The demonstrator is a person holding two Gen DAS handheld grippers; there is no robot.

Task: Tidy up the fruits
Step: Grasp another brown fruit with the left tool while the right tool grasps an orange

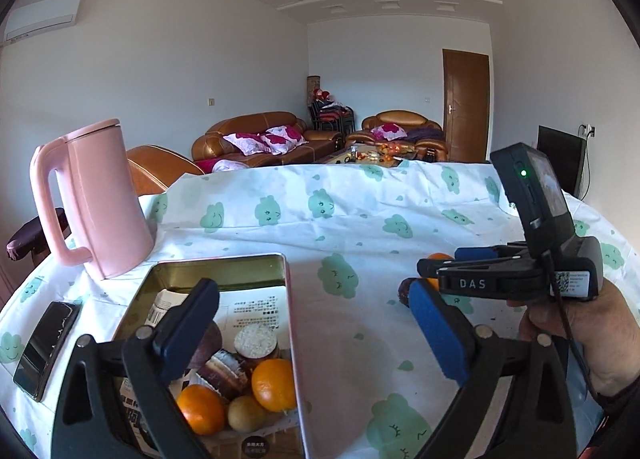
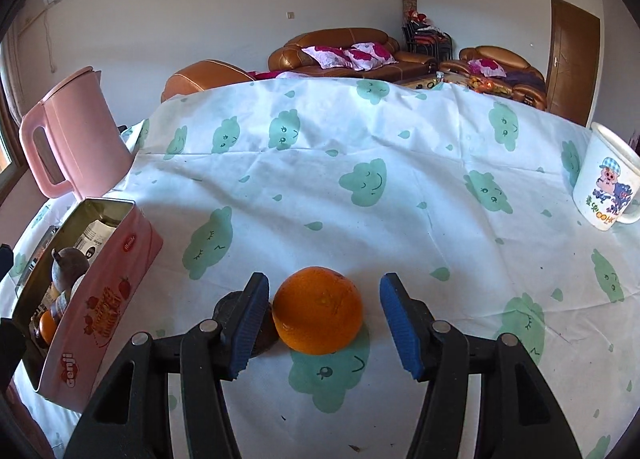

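Note:
An orange (image 2: 318, 311) lies on the cloud-print tablecloth between the open fingers of my right gripper (image 2: 320, 323), with a dark brown fruit (image 2: 230, 305) behind the left finger. A pink tin box (image 2: 104, 299) stands at the left. In the left wrist view the tin box (image 1: 294, 339) holds two oranges (image 1: 274, 383), a kiwi (image 1: 246, 413), dark brown fruits (image 1: 224, 373) and a jar. My left gripper (image 1: 316, 335) is open and empty above the box's right wall. The right gripper (image 1: 452, 271) shows there at the right around the orange (image 1: 440, 258).
A pink kettle (image 1: 96, 199) stands at the back left of the table. A black phone (image 1: 46, 343) lies left of the box. A white cartoon mug (image 2: 608, 183) stands at the far right. Sofas and a door are beyond the table.

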